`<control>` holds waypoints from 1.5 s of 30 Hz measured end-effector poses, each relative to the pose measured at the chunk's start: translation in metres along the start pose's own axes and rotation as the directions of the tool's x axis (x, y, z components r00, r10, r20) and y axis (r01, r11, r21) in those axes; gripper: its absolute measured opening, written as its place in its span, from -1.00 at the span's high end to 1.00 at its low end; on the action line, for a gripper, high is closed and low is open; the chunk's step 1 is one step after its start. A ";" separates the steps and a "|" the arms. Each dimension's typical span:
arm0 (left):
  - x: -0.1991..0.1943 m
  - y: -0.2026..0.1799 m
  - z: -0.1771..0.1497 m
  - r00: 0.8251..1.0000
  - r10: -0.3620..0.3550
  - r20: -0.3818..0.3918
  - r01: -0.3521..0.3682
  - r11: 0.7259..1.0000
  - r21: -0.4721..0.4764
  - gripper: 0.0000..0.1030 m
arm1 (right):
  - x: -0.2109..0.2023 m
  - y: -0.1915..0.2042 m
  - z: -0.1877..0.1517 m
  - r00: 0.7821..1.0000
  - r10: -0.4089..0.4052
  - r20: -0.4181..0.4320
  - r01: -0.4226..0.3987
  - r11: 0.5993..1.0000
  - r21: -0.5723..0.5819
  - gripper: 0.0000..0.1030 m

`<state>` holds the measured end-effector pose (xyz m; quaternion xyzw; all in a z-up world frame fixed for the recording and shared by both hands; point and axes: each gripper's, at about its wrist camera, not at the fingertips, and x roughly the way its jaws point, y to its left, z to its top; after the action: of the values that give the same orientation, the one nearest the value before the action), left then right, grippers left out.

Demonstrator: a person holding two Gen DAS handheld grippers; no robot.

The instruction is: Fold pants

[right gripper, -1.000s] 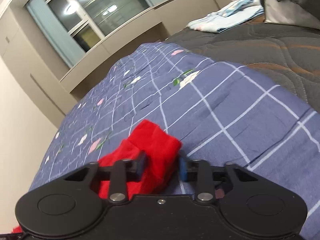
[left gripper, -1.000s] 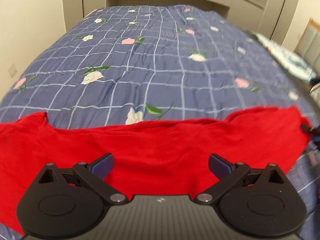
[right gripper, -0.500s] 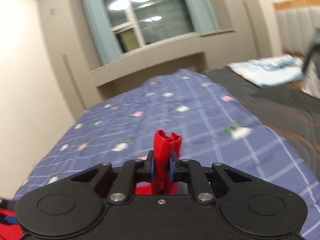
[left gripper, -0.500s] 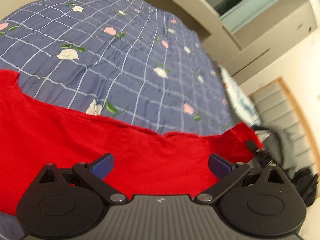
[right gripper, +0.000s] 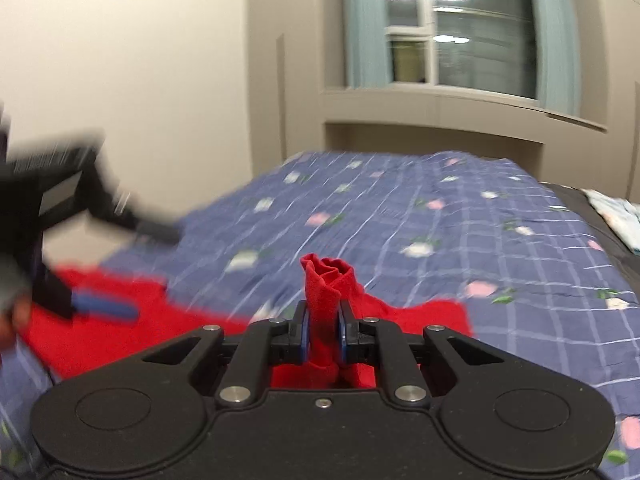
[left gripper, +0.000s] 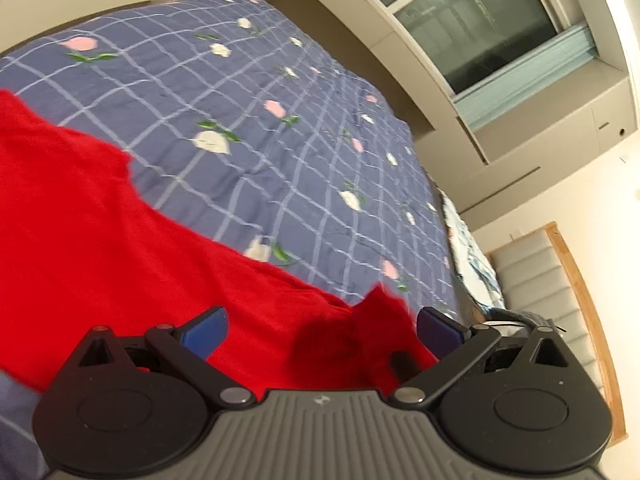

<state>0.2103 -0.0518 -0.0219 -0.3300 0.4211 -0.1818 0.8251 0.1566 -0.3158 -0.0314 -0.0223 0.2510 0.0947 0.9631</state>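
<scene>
Red pants (left gripper: pixel 120 240) lie spread across a blue checked quilt (left gripper: pixel 260 120). My left gripper (left gripper: pixel 322 330) hovers over them, open, its blue pads wide apart and nothing pinched. One end of the pants (left gripper: pixel 380 312) rises up between those pads. In the right wrist view, my right gripper (right gripper: pixel 323 330) is shut on that bunched end of the red pants (right gripper: pixel 326 280) and holds it above the quilt (right gripper: pixel 480 220). The left gripper (right gripper: pixel 106 306) appears blurred at the far left over the cloth.
A window (right gripper: pixel 460 36) and a beige ledge stand beyond the bed. A light folded cloth (right gripper: pixel 616 216) lies on a dark cover at the right. A padded headboard (left gripper: pixel 560 300) borders the bed's far side.
My right gripper closed on the pants' end, lifted it and carried it towards the left gripper. Both views have rolled. The left gripper stayed open and shifted along the pants.
</scene>
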 end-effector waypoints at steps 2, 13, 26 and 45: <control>-0.003 0.009 -0.002 1.000 0.018 0.002 -0.017 1.000 -0.009 -0.99 | 0.011 0.020 -0.015 0.999 0.005 -0.045 -0.007 0.999 -0.038 0.72; 0.000 0.027 -0.012 0.996 0.079 -0.033 -0.079 0.997 0.004 -0.99 | 0.019 0.048 -0.052 0.994 0.036 -0.101 -0.039 0.999 -0.031 -0.25; 0.051 0.005 -0.029 0.981 0.093 -0.170 -0.081 0.994 0.080 -0.90 | -0.027 -0.025 -0.066 0.985 -0.167 -0.046 0.172 0.975 0.142 -0.89; 0.078 -0.017 -0.049 0.968 0.145 -0.207 -0.108 0.978 0.180 0.72 | 0.040 -0.098 -0.071 0.920 -0.347 -0.184 0.374 0.916 0.146 -0.94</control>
<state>0.2147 -0.1282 -0.0758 -0.2098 0.5129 -0.1987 0.8083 0.1755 -0.4115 -0.1130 0.0109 0.3238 -0.1098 0.9397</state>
